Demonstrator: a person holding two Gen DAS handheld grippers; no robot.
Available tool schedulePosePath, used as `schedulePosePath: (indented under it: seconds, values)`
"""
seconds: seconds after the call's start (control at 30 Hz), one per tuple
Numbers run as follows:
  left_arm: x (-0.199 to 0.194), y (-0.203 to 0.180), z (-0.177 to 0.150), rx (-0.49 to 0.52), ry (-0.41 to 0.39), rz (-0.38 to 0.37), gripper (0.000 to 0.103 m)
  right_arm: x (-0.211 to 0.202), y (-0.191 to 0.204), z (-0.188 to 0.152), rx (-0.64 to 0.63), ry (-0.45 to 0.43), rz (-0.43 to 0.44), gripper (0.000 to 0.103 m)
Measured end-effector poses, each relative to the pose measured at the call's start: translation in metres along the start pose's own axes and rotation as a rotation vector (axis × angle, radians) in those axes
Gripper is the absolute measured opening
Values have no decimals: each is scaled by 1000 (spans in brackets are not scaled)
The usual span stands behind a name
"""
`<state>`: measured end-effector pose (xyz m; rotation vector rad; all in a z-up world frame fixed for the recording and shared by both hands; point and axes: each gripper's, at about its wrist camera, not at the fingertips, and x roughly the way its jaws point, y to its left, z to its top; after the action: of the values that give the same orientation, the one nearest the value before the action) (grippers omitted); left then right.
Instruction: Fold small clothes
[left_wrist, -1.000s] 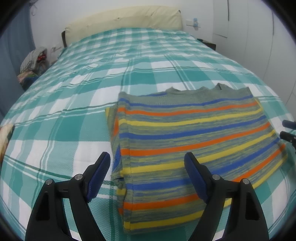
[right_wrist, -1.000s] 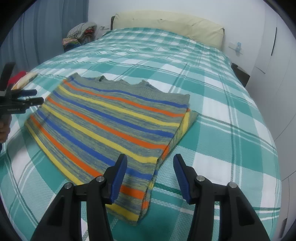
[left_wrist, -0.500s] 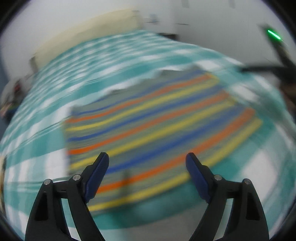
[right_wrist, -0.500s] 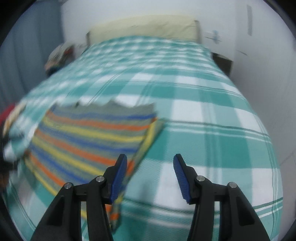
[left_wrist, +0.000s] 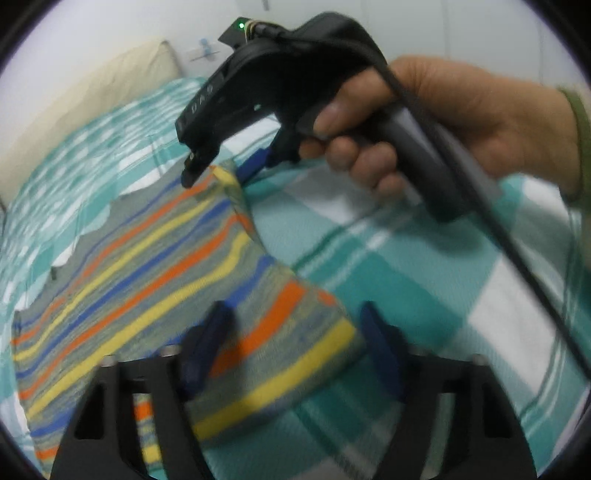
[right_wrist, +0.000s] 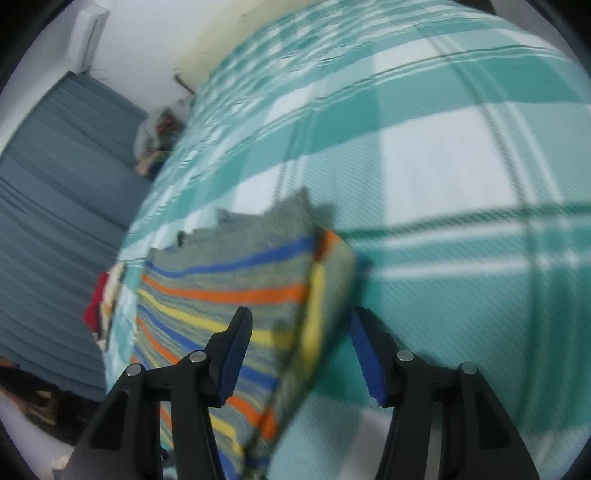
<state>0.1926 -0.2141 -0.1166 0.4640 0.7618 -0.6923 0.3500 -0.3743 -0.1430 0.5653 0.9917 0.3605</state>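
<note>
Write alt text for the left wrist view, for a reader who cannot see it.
A folded striped sweater lies on a teal-and-white checked bedspread, its near corner between the open blue-padded fingers of the left tool, which have just been closing. Above, a hand holds the right tool at the sweater's far corner; the picture is motion-blurred.

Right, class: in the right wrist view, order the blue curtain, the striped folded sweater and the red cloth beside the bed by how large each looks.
1. Blue curtain, largest, though cut by the frame edge.
2. Striped folded sweater, sitting closer to the camera, so this ranking is unsure.
3. Red cloth, clearly smallest.
</note>
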Motion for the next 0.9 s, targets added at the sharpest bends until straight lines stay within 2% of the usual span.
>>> schedulePosePath:
  seconds: [0.03, 0.07, 0.1, 0.13, 0.23, 0.37, 0.47, 0.57, 0.73, 0.9]
  values:
    - [1, 1, 1, -15, 0, -4, 36, 4, 1, 3, -6, 4, 5, 52]
    - [0, 3, 3, -33, -4, 8, 25, 9, 3, 6, -15, 10, 10, 43]
    - [-1, 5, 3, -42, -11, 23, 14, 14, 5, 9, -24, 14, 8, 23]
    - [-3, 7, 3, -58, -22, 16, 10, 16, 7, 10, -27, 12, -5, 12]
    - [-17, 21, 0, -137, -57, -22, 8, 12, 11, 8, -23, -31, -13, 11]
    - [-58, 55, -13, -249, -96, -46, 7, -2, 32, 10, -62, -72, -43, 11]
    - [-80, 93, -29, -350, -85, -46, 7, -6, 72, 14, -129, -85, -24, 11]
    - [-98, 128, -49, -459, -75, -33, 7, 7, 121, 20, -198, -72, -12, 11]
    - [-119, 183, -97, -611, -78, 58, 7, 62, 206, 22, -300, -26, -10, 11]
    - [-110, 229, -140, -771, -42, 109, 7, 138, 275, 13, -363, 44, -14, 11]
